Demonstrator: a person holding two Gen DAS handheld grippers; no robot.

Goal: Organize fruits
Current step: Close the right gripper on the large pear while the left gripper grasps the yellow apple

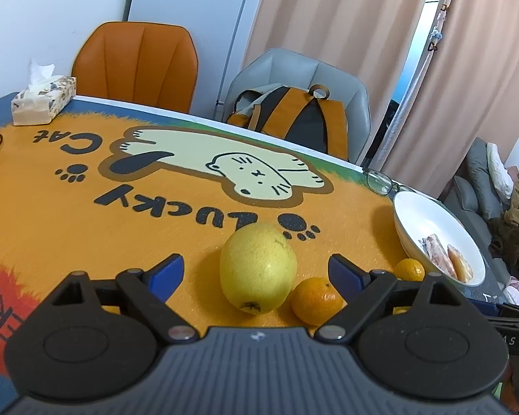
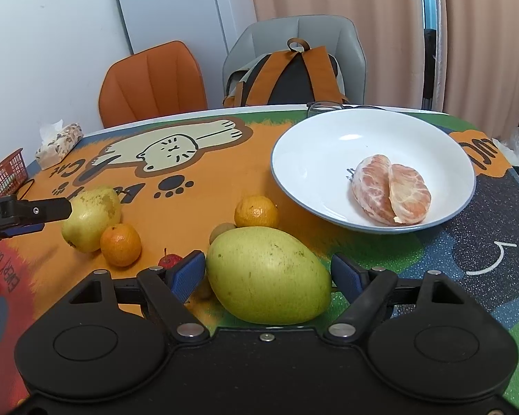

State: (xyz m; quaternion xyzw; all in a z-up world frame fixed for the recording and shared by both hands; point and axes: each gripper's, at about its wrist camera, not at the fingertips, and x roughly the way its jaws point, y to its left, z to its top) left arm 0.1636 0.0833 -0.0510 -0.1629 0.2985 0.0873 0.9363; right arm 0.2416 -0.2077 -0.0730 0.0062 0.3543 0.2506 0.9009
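Note:
My left gripper [image 1: 256, 264] is open around a yellow pear-shaped fruit [image 1: 257, 269] on the orange cat-print table mat, with a gap on each side. A mandarin [image 1: 316, 299] lies against that fruit, by the right finger. In the right wrist view my right gripper [image 2: 268, 269] is shut on a large yellow-green fruit [image 2: 268, 276], both blue pads against its sides. Behind it lie a second mandarin [image 2: 257, 211], a small brown fruit [image 2: 221, 232] and a small red fruit [image 2: 169, 260]. The white bowl [image 2: 328, 128] holds peeled citrus segments [image 2: 391, 193].
A tissue box [image 1: 43, 100] and a red basket [image 2: 5, 178] stand at the table's far left. Glasses [image 1: 380, 181] lie behind the bowl. An orange chair [image 1: 138, 65] and a grey chair with a backpack [image 1: 294, 117] stand beyond the far edge.

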